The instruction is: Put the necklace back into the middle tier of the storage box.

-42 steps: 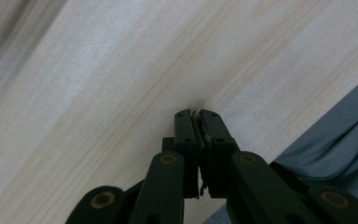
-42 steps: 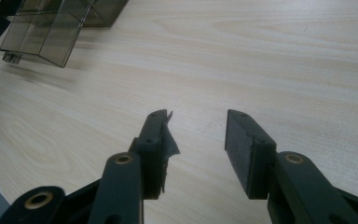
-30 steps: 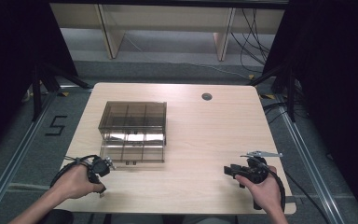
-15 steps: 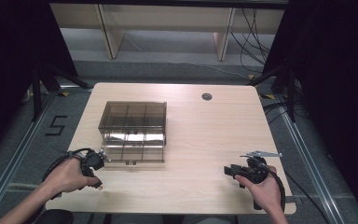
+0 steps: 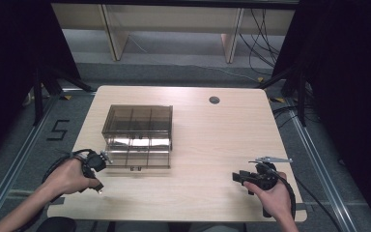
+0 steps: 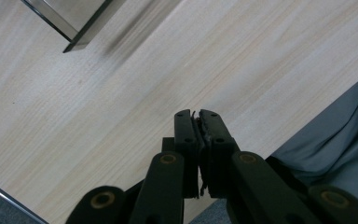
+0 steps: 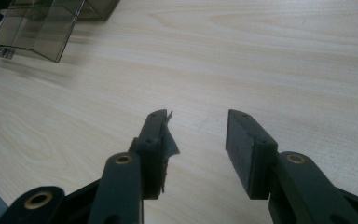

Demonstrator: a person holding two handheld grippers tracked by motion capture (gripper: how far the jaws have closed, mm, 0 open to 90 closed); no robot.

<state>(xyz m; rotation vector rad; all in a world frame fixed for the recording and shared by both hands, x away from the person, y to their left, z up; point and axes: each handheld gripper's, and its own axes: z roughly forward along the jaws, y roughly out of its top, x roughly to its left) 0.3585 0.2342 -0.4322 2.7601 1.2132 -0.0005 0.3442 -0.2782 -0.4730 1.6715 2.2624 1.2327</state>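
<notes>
High view – organizer: a smoky clear plastic drawer box is sitting on the table at about 10 o'clock from the table's middle, its front facing the person.
High view – left gripper: the left gripper is lying at 7 o'clock from the box, just beside its near-left corner; whether it is touching the box I cannot tell.
High view – right gripper: the right gripper is resting at 4 o'clock from the box, well apart from it, pointing toward 9 o'clock.
High view – hole: a small round cable hole is showing at 1 o'clock on the table.

Left gripper view – gripper: the left gripper is keeping its jaws pressed together with nothing between them, over bare wood.
Left gripper view – box: one dark corner of the drawer box is showing at 11 o'clock, apart from the jaws.

Right gripper view – gripper: the right gripper is standing with jaws apart and empty above the table.
Right gripper view – box: the drawer box is lying at 10 o'clock, well off, one drawer seeming to jut forward.

Step in hand: the left hand is likely coming in to work a drawer or steady the box.
Doing it well: part the left jaws before closing in, be aiming squarely at the small drawer pull, and be bracing the box with the other gripper, since light plastic may be sliding on smooth wood.
</notes>
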